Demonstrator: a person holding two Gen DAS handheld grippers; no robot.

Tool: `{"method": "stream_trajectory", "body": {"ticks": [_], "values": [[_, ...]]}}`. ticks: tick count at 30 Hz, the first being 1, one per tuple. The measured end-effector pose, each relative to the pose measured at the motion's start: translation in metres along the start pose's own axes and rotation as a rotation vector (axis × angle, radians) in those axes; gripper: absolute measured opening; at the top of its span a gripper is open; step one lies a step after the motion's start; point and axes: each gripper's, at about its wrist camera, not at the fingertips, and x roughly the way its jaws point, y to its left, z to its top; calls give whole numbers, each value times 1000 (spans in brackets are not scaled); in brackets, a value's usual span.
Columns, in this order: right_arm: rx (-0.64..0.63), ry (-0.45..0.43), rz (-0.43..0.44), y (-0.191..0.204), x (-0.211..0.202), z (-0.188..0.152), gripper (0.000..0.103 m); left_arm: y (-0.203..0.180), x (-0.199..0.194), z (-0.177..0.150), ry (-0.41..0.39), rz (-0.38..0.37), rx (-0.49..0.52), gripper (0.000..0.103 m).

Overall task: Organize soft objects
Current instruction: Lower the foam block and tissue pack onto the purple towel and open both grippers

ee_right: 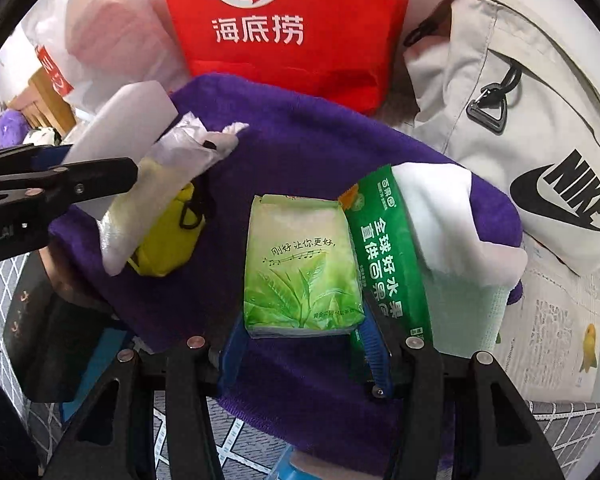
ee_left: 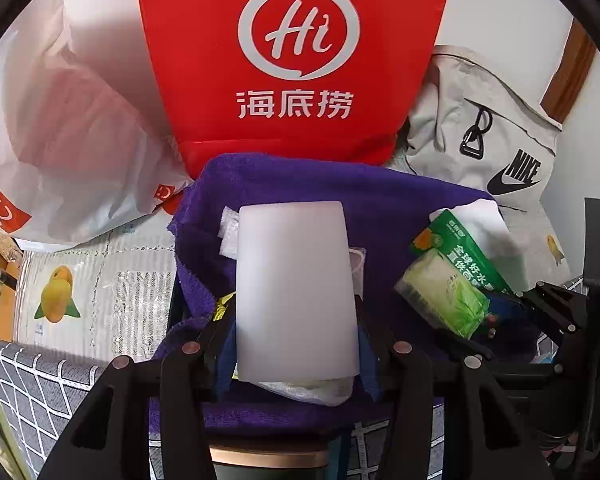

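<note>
My left gripper [ee_left: 296,320] is shut on a white foam block [ee_left: 296,292], which stands upright between its blue pads above a purple towel [ee_left: 380,208]. Crumpled clear plastic [ee_left: 320,390] shows under the block. In the right wrist view the left gripper [ee_right: 96,164] comes in from the left with the white foam block [ee_right: 128,128], clear plastic [ee_right: 188,148] and a yellow pouch [ee_right: 168,240] beside it. My right gripper [ee_right: 304,332] is shut on a green tissue pack [ee_right: 300,264] over the purple towel [ee_right: 300,128]. The right gripper [ee_left: 496,312] and green tissue pack [ee_left: 444,292] also appear at the right of the left wrist view.
A green fruit-shop bag [ee_right: 384,248] and a white cloth [ee_right: 440,208] lie on the towel right of the pack. Behind stand a red "Hi" bag [ee_left: 296,60], a grey Nike bag [ee_left: 480,140] and a white plastic bag [ee_left: 60,120]. A silver mango-print mat [ee_left: 100,280] lies left.
</note>
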Motion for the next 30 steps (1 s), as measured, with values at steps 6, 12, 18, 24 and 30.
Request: {"method": "stream_trajectory", "body": {"ticks": [6,12,18,24,30], "values": [[9,3,17,-2,7,2,71,6,8,-3,26,-4,-23,48],[29,-21,14,-7,-6,0,71,5,8,-6,29,-16,-18,48],[49,-76,36,-10,-22,3,71,3,8,-5,32,-18,-12,48],[54,-80,10,-12,-28,3,72,3,14,-5,55,-16,-12,49],[75,-88,-7,-17,-36,2,77,0,26,-6,104,3,-9,49]]}}
